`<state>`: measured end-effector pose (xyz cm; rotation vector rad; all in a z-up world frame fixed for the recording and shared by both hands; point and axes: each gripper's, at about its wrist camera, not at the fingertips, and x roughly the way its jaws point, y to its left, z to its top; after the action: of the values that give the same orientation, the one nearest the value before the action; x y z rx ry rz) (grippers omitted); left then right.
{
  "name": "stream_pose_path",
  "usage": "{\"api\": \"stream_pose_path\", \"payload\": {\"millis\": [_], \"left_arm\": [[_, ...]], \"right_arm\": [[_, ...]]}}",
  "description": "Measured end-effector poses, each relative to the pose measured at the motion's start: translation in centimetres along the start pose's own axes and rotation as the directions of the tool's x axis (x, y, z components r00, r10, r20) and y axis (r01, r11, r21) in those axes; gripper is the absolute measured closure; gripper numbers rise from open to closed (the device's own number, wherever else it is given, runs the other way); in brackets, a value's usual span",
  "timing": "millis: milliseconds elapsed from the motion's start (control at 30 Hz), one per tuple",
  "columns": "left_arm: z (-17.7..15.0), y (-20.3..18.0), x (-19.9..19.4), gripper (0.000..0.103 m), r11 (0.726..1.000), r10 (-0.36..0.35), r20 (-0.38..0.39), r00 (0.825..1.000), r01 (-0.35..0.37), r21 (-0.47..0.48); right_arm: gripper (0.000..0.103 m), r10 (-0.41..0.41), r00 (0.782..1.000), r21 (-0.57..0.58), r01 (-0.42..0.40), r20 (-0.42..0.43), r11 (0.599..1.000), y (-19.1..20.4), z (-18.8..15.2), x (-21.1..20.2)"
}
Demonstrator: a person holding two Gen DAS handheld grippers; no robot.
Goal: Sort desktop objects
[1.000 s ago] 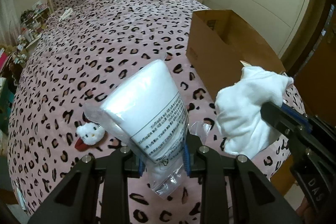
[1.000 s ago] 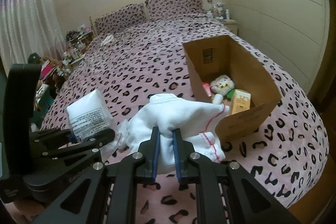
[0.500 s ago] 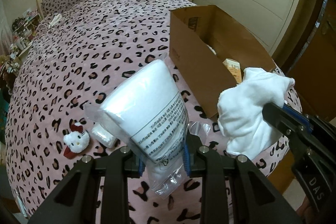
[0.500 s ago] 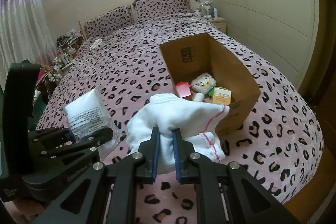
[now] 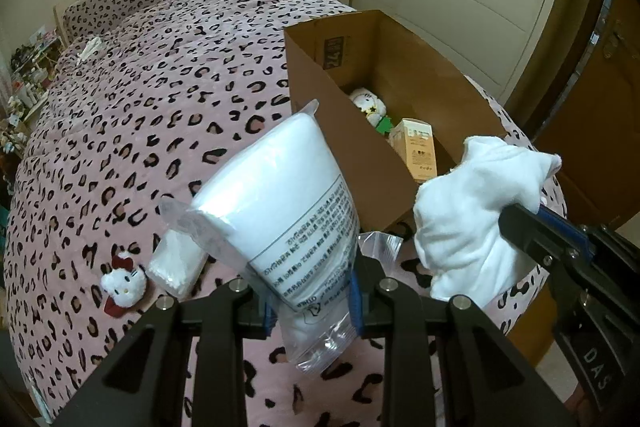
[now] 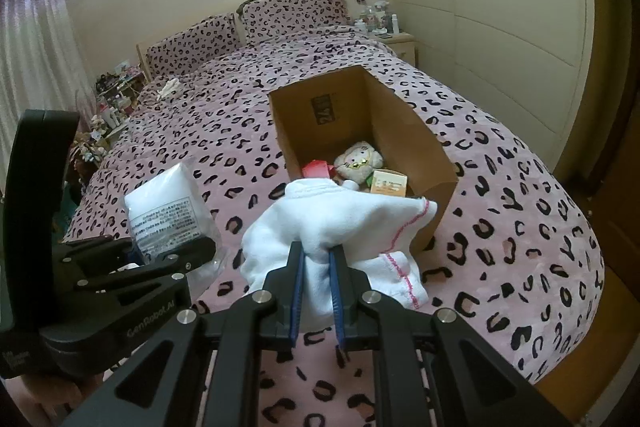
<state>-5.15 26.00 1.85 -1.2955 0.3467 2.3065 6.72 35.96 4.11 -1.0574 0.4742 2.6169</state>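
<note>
Left gripper [image 5: 310, 301]: clamped on a clear plastic packet of white material [image 5: 280, 203]; printed label facing the camera, the packet's loose clear end hanging below the blue pads. The packet is held clear of the bedspread [image 5: 140, 131], tilted up and away from the fingers.

Right gripper [image 6: 317, 269]: clamped on a bunched white cloth [image 6: 340, 223] with pink stitched edging; the cloth is pinched between the two blue pads, and its folds spill forward and to the right of them. In the left wrist view the same cloth [image 5: 476, 211] is seen to the right of the left gripper, held by the right gripper [image 5: 532, 227] entering from the lower right.

Open cardboard box [image 6: 404, 131]: noted just beyond the right gripper and ahead-right of the left one, standing on the bedspread. Inside are seen a white plush toy [image 6: 360, 163], a red item [image 6: 316, 169] and a small orange carton [image 6: 388, 183].

On the bedspread, left of and below the left gripper's packet: a small white cat plush with a red bow [image 5: 122, 283], and just beside it a second small clear-wrapped white pack [image 5: 176, 265], partly hidden behind the held packet.

Far beyond both grippers: two leopard-print pillows [image 6: 248, 31] at the headboard.
</note>
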Motion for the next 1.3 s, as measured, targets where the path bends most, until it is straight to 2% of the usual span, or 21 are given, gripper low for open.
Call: {"api": "stream_pose_path", "payload": {"millis": [233, 433, 733, 933, 1133, 1300], "left_arm": [[1.0, -0.8, 0.6, 0.075, 0.999, -0.023, 0.001, 1.000, 0.023, 0.023], [2.7, -0.3, 1.2, 0.075, 0.996, -0.075, 0.000, 0.997, 0.075, 0.039], [7.6, 0.5, 2.0, 0.075, 0.986, -0.150, 0.009, 0.989, 0.149, 0.072], [11.1, 1.1, 2.7, 0.075, 0.982, -0.170, 0.021, 0.985, 0.167, 0.091], [15.3, -0.2, 4.1, 0.075, 0.962, -0.236, 0.003, 0.972, 0.233, 0.145], [17.7, -1.8, 5.9, 0.075, 0.954, -0.247, -0.012, 0.969, 0.245, 0.174]], "right_arm": [[0.091, -0.023, 1.000, -0.008, 0.023, 0.011, 1.000, -0.6, 0.5, -0.4], [0.091, -0.039, 0.999, -0.018, 0.040, 0.020, 0.999, -0.7, 1.5, 0.1], [0.091, -0.063, 0.997, -0.034, 0.064, 0.047, 0.997, -0.2, 4.5, 1.9], [0.091, -0.072, 0.994, -0.039, 0.076, 0.087, 0.996, 0.0, 6.7, 2.7], [0.091, -0.103, 0.988, -0.048, 0.109, 0.114, 0.993, -0.3, 8.5, 3.4], [0.091, -0.115, 0.988, -0.044, 0.120, 0.105, 0.992, -0.9, 9.1, 4.5]]}}
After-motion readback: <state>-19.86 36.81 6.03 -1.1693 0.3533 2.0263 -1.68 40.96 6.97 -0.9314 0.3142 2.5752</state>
